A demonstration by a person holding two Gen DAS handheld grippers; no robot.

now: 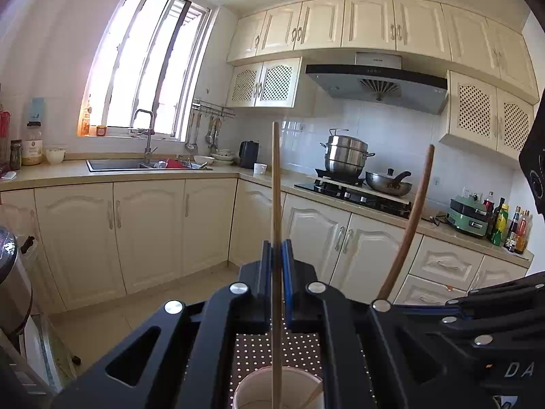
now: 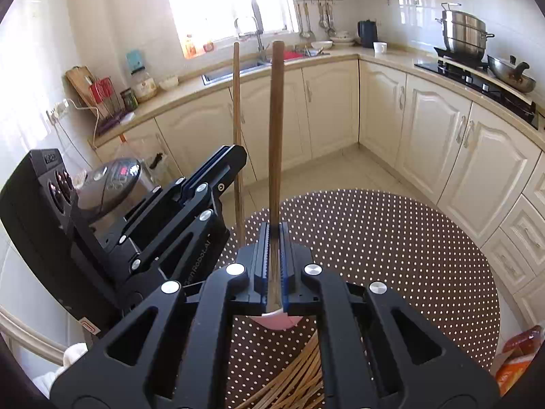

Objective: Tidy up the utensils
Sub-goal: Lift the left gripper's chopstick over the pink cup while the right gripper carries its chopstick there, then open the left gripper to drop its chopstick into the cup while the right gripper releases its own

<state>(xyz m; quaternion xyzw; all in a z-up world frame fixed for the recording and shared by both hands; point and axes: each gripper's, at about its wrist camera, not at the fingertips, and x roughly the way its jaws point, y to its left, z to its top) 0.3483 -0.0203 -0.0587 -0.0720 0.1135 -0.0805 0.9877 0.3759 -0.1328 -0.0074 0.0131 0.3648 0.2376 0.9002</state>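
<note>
Cream cabinets and a bright window ring this kitchen, and near at hand is a round table under a brown polka-dot tablecloth point(image 2: 391, 245). On it stands a white paper cup point(image 1: 277, 388), and both tools hover over it. The left gripper point(image 1: 276, 262) is pinched tight on a thin pale chopstick point(image 1: 276, 184), which runs nearly upright with its lower end down inside the cup; I'd judge it is held that way so it can simply be dropped in to stand. The right gripper point(image 2: 276, 255) is likewise clamped narrow, on the darker wooden-handled utensil point(image 2: 276, 129), handle pointing up, with what looks like a metal end below the jaws over a pinkish rim I cannot identify for sure. Held upright, it too seems lined up for a cup. A loose heap of chopsticks point(image 2: 293, 385) lies on the cloth below, unsorted as yet. Both grippers sit close beside each other, the left roughly level, the right angled downward toward the table.
</note>
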